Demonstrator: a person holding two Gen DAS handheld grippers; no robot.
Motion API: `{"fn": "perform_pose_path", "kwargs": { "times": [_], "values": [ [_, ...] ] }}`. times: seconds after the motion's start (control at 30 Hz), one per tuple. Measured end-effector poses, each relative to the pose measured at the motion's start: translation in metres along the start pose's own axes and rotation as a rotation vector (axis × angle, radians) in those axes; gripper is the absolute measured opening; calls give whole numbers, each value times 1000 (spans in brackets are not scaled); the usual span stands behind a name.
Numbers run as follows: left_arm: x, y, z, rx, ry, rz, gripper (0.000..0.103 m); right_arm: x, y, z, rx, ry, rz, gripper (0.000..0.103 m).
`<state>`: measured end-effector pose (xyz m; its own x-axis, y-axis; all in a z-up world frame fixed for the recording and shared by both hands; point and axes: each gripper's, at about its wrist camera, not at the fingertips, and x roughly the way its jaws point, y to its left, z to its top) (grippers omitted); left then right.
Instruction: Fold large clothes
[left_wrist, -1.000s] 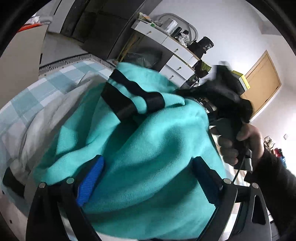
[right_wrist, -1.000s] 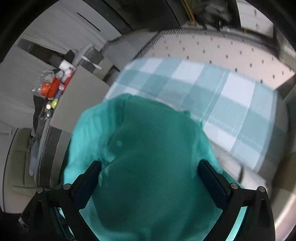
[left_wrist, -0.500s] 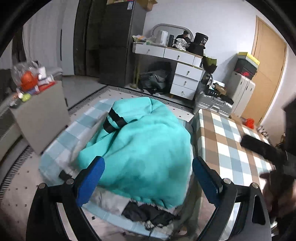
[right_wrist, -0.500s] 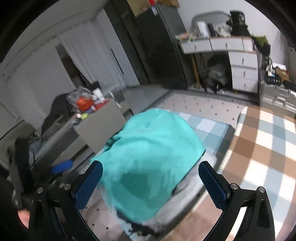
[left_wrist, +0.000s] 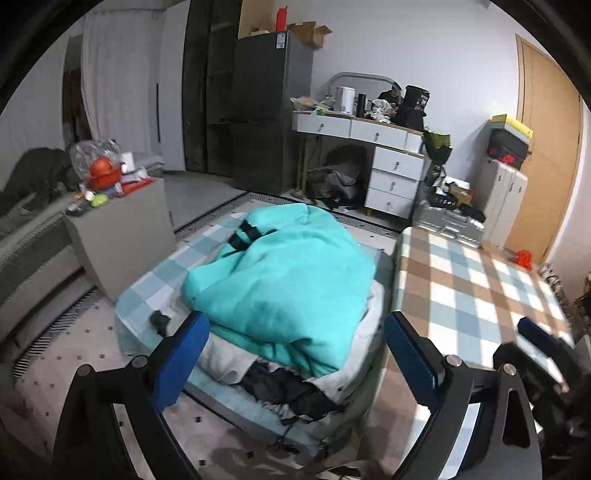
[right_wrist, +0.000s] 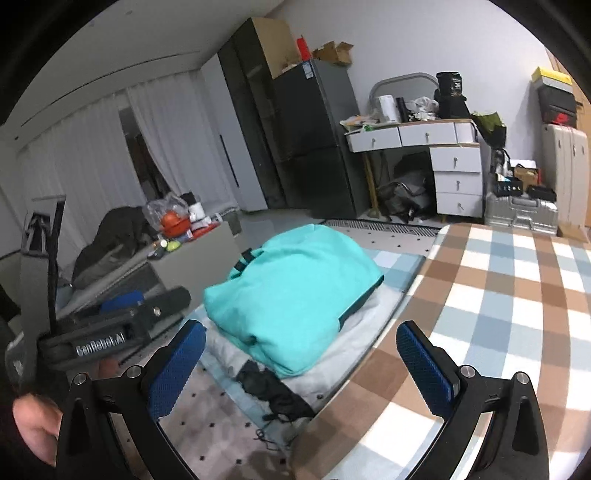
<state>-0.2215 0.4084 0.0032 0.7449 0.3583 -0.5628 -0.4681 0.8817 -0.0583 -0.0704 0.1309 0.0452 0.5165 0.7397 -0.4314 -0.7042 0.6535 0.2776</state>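
Note:
A folded turquoise garment (left_wrist: 288, 280) (right_wrist: 295, 291) with black strap trim lies on top of a pile of grey and black clothes on a low blue-checked platform (left_wrist: 147, 291). My left gripper (left_wrist: 295, 354) is open, held back from the pile with nothing between its blue pads. My right gripper (right_wrist: 301, 365) is open too, well clear of the garment. In the right wrist view the left gripper's body (right_wrist: 110, 332) shows at the left, held by a hand (right_wrist: 33, 424). The right gripper's blurred tip (left_wrist: 535, 332) shows at the left wrist view's right edge.
A brown-and-blue checked table (left_wrist: 476, 291) (right_wrist: 498, 314) stands right of the platform. A grey cabinet (left_wrist: 122, 229) with clutter is at the left. A white drawer desk (left_wrist: 391, 162), a dark fridge (left_wrist: 266, 110), a wooden door (left_wrist: 546, 147) and suitcases line the back.
Both grippers let go of the turquoise garment and pulled back and up from it. The garment now lies folded on the pile, and the view has widened to the whole room.

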Motion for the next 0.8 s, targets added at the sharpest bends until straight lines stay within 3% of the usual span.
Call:
{"fn": "perform_pose_path", "kwargs": {
  "times": [0.3,0.5,0.8],
  "values": [
    [-4,-11,-5,54,-80,77,93,-2,7,-4,-21,-44,12,103],
    [5,-7,-5,21,-68,57,93,10,9,-8,-32,-1,0,103],
    [6,-11,-6,16,-61,35,93,10,13,-8,-40,-21,-3,103]
  ]
}}
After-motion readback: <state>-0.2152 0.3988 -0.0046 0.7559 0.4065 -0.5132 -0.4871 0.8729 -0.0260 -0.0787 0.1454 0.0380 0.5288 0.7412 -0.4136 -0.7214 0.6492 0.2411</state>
